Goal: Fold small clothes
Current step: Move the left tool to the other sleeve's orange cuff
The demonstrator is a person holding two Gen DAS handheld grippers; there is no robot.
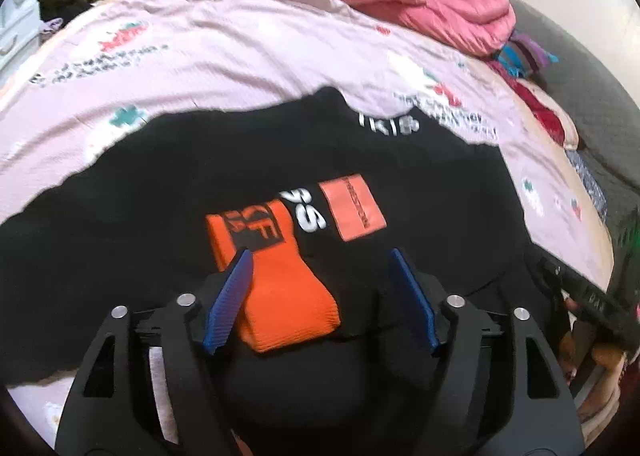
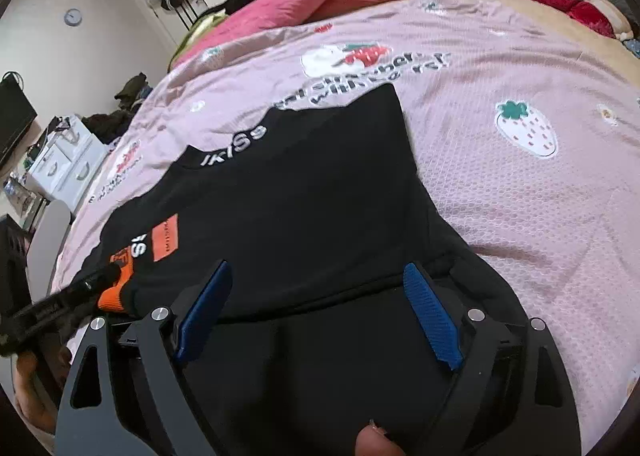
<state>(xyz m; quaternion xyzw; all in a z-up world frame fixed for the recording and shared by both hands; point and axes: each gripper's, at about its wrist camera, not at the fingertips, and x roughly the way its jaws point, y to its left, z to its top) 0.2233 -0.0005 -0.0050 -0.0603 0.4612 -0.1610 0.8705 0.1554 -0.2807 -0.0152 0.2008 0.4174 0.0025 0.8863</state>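
Black knit garment (image 1: 280, 160) lies flat on the pink bedspread (image 2: 500, 184), soft, light and limp; I judge a hem edge the best hold. Left gripper (image 1: 320, 296) stands wide over the orange cuff (image 1: 276, 280); right gripper (image 2: 316, 308) wide, empty, both angled downward.

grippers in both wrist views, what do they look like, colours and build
Both match. The left gripper has two blue ribbed finger pads on matte black angular arms with triangular cut-outs and round silver pivot bolts. The right gripper is built the same: blue ribbed pads, black frame, silver bolts. No cables or markings show, and no sleeve is visible.
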